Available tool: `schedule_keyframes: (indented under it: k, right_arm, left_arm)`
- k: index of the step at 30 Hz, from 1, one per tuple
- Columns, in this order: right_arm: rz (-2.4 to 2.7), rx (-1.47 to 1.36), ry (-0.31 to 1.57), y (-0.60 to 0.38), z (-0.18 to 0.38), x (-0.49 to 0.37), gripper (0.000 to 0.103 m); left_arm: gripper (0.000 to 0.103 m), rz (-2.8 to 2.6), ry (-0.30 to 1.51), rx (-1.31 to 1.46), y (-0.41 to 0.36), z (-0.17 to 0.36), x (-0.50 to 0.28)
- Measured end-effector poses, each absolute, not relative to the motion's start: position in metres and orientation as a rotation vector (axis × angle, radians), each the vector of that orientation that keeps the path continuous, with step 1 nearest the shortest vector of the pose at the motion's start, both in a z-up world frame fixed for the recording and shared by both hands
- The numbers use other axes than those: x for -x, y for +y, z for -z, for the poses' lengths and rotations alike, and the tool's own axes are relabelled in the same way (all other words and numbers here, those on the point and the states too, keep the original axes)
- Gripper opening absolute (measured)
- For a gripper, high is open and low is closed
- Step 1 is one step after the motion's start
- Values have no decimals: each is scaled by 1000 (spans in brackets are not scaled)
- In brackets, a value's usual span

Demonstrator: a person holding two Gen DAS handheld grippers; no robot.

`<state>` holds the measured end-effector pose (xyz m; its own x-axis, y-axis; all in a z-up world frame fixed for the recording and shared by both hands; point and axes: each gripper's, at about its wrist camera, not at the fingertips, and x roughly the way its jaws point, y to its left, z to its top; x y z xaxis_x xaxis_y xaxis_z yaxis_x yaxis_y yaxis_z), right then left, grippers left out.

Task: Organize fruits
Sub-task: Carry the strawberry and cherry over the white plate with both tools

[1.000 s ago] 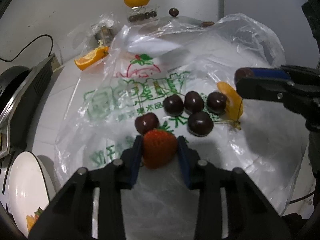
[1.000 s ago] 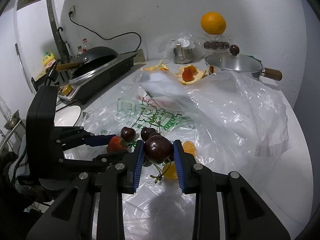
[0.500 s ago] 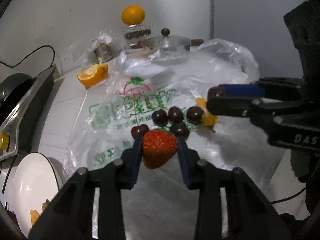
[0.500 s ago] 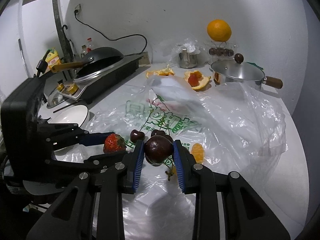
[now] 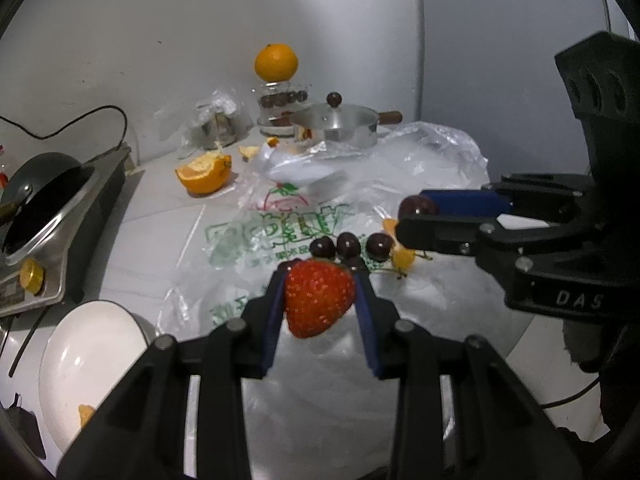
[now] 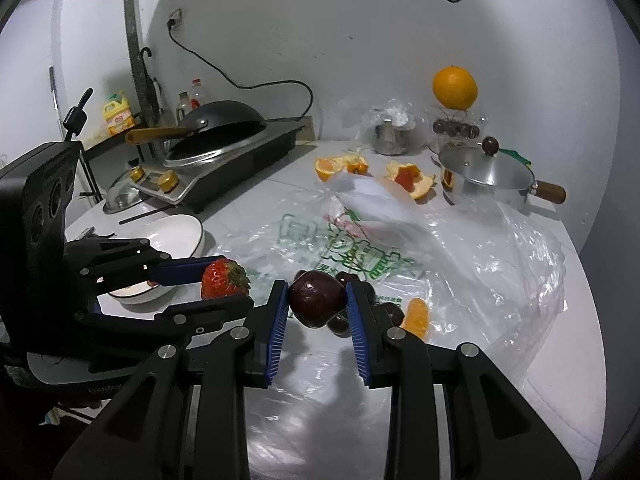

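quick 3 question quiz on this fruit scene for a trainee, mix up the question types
1. True or false: the left gripper is shut on a strawberry.
2. What does the right gripper hold? A) an orange segment B) a dark cherry C) nothing
3. Fill in: the whole orange sits on top of a clear ____ by the wall.

Key
1. True.
2. B, the dark cherry, held clear of the plastic bag.
3. Jar, beside the lidded pot.

Cherries (image 5: 347,245) on bag (image 5: 280,224), bowl (image 5: 86,360) left.
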<state>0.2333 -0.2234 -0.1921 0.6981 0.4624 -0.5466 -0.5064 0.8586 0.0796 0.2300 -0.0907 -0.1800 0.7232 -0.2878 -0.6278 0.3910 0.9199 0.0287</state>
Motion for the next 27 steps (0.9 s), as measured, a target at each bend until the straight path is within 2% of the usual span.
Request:
schedule_keyframes:
  k: [27]
  right_arm:
    - [-623, 172, 550, -151, 169, -215, 31]
  left_arm:
    - [35, 263, 602, -84, -12, 162, -192]
